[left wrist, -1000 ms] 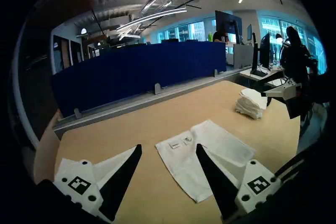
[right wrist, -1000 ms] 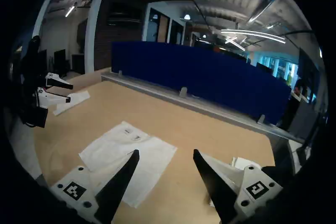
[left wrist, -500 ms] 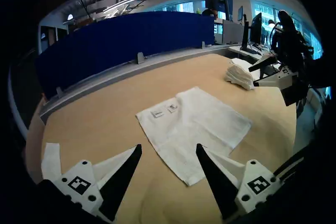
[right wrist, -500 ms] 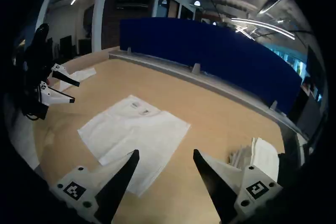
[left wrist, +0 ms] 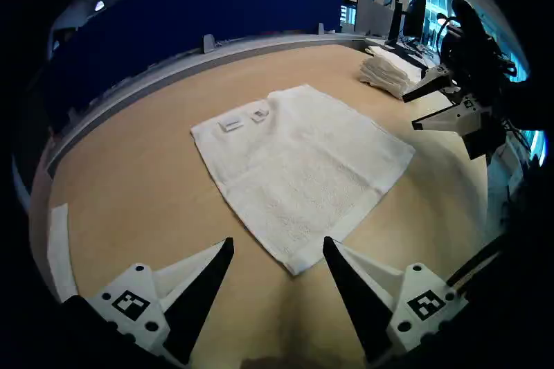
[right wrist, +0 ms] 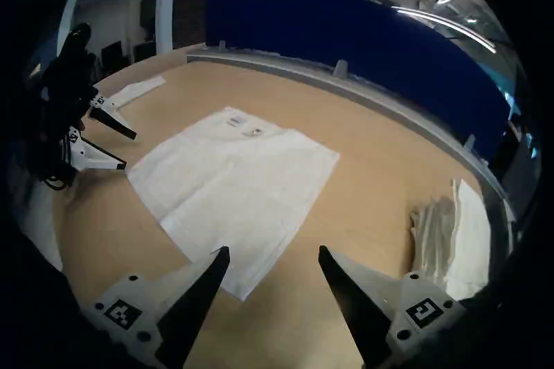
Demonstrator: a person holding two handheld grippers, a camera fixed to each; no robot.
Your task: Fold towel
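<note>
Not yet folded: white rectangular terry towel point(left wrist: 298, 161) lying flat in one layer in front of the long blue fabric partition point(left wrist: 173, 16).

Judged to be at the very start, with every fold left to do. Left gripper point(left wrist: 277, 240) and right gripper point(right wrist: 273, 249) both with jaws apart and empty, each close to a towel corner on the side away from the partition. Two small sewn labels point(left wrist: 232, 124) on the edge nearest the partition. Light wooden table top point(left wrist: 138, 161) bare around the cloth; stack of folded white towels point(left wrist: 384, 71) towards one end of the partition. Behind the partition, open office with dark monitors point(left wrist: 415, 12).
</note>
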